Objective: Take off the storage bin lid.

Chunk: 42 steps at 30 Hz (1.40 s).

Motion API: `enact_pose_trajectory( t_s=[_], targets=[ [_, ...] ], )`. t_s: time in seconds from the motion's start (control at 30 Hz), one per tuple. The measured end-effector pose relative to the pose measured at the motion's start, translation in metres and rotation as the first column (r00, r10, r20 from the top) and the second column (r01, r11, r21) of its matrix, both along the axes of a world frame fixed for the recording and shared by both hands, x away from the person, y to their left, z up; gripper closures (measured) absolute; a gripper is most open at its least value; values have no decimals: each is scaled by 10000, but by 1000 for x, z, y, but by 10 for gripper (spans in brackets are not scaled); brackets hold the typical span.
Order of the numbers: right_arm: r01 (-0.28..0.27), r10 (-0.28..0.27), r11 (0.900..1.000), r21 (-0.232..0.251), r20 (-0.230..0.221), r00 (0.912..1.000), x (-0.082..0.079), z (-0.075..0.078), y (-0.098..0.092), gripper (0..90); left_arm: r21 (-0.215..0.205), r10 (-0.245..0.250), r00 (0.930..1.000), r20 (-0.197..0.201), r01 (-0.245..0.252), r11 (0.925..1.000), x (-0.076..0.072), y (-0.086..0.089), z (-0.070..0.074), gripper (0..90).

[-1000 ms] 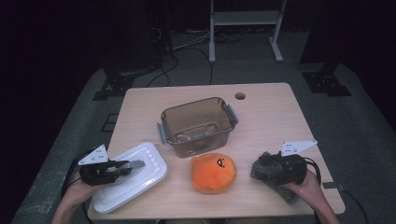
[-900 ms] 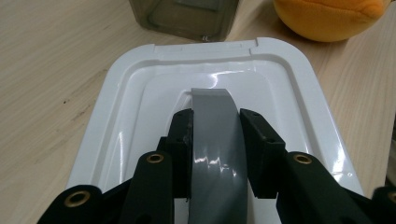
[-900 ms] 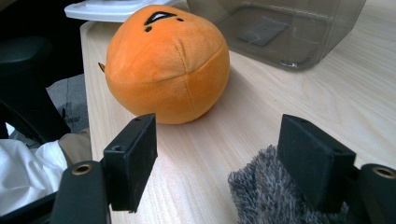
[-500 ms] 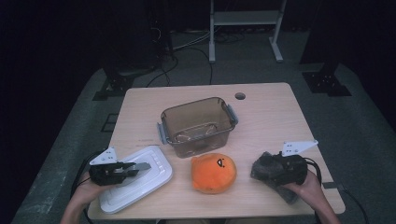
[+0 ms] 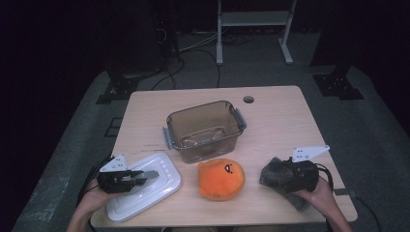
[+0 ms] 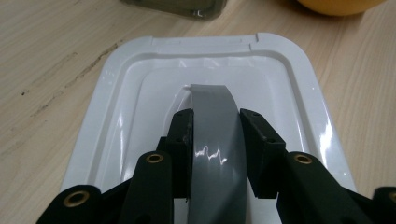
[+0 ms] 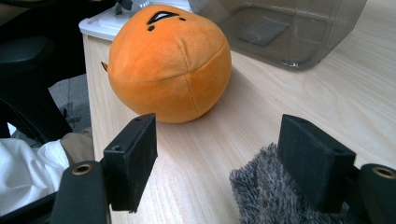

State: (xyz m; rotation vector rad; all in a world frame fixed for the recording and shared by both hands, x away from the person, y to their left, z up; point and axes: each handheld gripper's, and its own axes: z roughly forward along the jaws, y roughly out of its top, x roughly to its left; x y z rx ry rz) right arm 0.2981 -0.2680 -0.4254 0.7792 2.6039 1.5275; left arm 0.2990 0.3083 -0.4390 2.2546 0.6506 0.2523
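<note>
— Down and back toward the person, that's where the left gripper (image 5: 140, 177) has gone in the last second, and the white lid (image 5: 162, 181) went with it; it lies closer to the near left corner of the counter (image 5: 285, 116) now and sits flatter than it did.

— Is it actually holding the lid?

— Yes. In the left gripper view the jaws are pinched narrow on the grey handle strip (image 6: 217, 140) that arches up from the middle of the lid (image 6: 289, 88). Pads pressed on both sides.

— And the other hand?

— The right gripper (image 7: 229, 158) hasn't stirred. Its jaws stand wide with nothing pressed between them. A grey fuzzy cloth (image 7: 266, 196) lies under the far jaw, and the orange plush ball (image 7: 170, 65) sits just ahead of it.

— So what's the job, do you reckon?

— My guess: the lid is off the clear plastic container (image 5: 205, 128), which stands open mid-counter, well apart from the lid. This looks like the setting-down step, lid parked aside so something can go in.

— Next?

— I'd say the left jaws need to let go of the handle once the lid rests flat, then lift clear without dragging it. The right one would have to close on the plush, which is wide and soft, so a square approach.
</note>
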Motion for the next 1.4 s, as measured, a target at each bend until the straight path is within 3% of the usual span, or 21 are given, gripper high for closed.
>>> enact_pose_trajectory(
  t_s=[0.2, 0.47, 0.87, 1.13, 1.4],
  targets=[
    [-2, 2, 10000, 9, 8, 10000, 0, 0, 0, 276, -110, -8, 10000, 6, 8, 9999, -2, 0, -2, 654],
    [-4, 4, 10000, 19, 9, 10000, 0, 1, 0, 276, -306, -1, 9995, 305, 10, 9995, -5, 1, 12, 612],
    [6, -6, 10000, 31, 19, 10000, 0, 1, -1, 275, -841, -724, 9950, 688, 781, 9934, -7, -25, 36, 547],
    [12, -12, 10000, 37, 66, 10000, 0, 1, -2, 274, -1017, -1322, 9866, 955, 1418, 9847, -8, -46, 51, 520],
    [10, -10, 10000, 50, 68, 10000, 0, 1, -2, 271, -1014, -1934, 9736, 1214, 2060, 9733, -7, -68, 66, 500]
  ],
)
